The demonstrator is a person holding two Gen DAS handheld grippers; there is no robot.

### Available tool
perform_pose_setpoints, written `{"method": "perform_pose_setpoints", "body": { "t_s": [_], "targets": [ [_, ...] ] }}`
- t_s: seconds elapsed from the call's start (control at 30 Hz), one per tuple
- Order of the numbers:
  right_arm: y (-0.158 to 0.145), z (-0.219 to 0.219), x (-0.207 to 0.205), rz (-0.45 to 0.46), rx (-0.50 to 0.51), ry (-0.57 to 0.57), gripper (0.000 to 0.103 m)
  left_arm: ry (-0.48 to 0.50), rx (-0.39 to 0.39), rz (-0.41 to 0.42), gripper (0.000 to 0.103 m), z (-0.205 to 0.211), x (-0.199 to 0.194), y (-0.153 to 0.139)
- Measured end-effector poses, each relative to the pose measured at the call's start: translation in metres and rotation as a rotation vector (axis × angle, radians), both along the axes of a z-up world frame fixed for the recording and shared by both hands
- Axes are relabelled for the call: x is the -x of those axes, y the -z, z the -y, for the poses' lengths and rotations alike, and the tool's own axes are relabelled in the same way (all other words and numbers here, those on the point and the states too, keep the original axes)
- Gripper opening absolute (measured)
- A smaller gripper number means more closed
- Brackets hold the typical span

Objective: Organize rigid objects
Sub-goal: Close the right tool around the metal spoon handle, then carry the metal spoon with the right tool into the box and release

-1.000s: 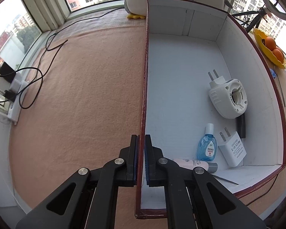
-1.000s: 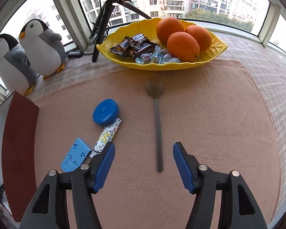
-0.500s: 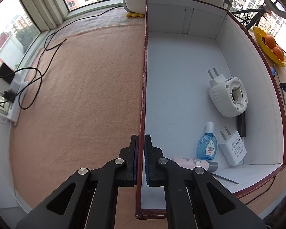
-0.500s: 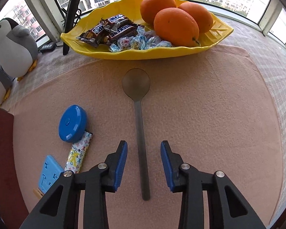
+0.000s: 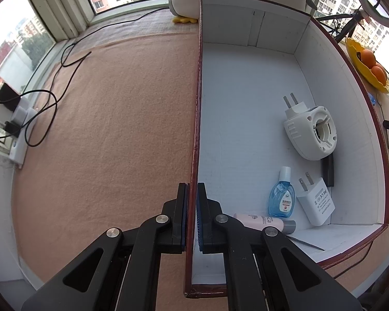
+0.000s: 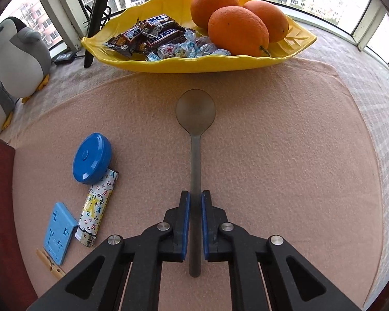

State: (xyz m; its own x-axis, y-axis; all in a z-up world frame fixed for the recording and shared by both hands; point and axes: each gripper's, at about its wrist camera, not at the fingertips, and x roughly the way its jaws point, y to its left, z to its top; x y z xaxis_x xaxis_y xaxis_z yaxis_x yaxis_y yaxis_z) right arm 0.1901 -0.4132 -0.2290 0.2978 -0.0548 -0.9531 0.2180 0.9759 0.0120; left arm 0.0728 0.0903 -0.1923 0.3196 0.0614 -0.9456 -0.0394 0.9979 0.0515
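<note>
Spoon (image 6: pixel 195 155) at the centre of the right wrist view, lying flat on the peach cloth of the bench (image 6: pixel 285 155) with its bowl toward the top of the frame and its handle running straight down. The right claw (image 6: pixel 195 223) is closed on the lower handle — both blue pads press its sides, and the handle's tip shows just below them.

Left of the spoon sit a round blue case (image 6: pixel 92 162), a patterned lighter (image 6: pixel 97 207) touching its lower edge, a light-blue flat piece (image 6: pixel 58 235) just beside the lighter, and a wooden clothespin (image 6: pixel 50 264) at the lower left. Across the top of the frame a yellow dish (image 6: pixel 293 44) holds three oranges (image 6: pixel 237 35), chocolate bars and wrapped sweets. A plush penguin (image 6: pixel 18 59) stands at the upper left.

In the left wrist view, the left claw (image 5: pixel 191 217) is clamped shut on the dark red rim of an open white-lined box (image 5: pixel 246 103) — one finger outside the wall, one inside. At the lower right of the box lie a white plug-in device (image 5: pixel 310 132), a white charger (image 5: pixel 315 202), a blue dropper bottle (image 5: pixel 281 199) and a pink tube (image 5: pixel 262 220).
</note>
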Motion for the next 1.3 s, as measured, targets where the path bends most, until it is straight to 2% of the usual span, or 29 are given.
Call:
{"method": "perform_pose_setpoints", "body": {
  "t_s": [0.23, 0.5, 0.97, 1.3],
  "targets": [
    [-0.013, -0.008, 0.022, 0.044, 0.012, -0.016, 0.007, -0.012, 0.008, 0.009, 0.005, -0.001, 0.002, -0.001],
    [-0.044, -0.025, 0.031, 0.110, -0.005, -0.065, 0.007, -0.017, 0.009, 0.017, 0.005, -0.002, 0.004, -0.001],
    [-0.107, -0.111, 0.040, 0.233, -0.049, -0.268, 0.007, -0.049, 0.019, 0.039, 0.005, -0.003, 0.007, -0.003],
    [-0.130, -0.179, 0.048, 0.273, -0.071, -0.437, 0.007, -0.069, 0.030, 0.051, 0.005, -0.005, 0.010, -0.005]
  ]
}}
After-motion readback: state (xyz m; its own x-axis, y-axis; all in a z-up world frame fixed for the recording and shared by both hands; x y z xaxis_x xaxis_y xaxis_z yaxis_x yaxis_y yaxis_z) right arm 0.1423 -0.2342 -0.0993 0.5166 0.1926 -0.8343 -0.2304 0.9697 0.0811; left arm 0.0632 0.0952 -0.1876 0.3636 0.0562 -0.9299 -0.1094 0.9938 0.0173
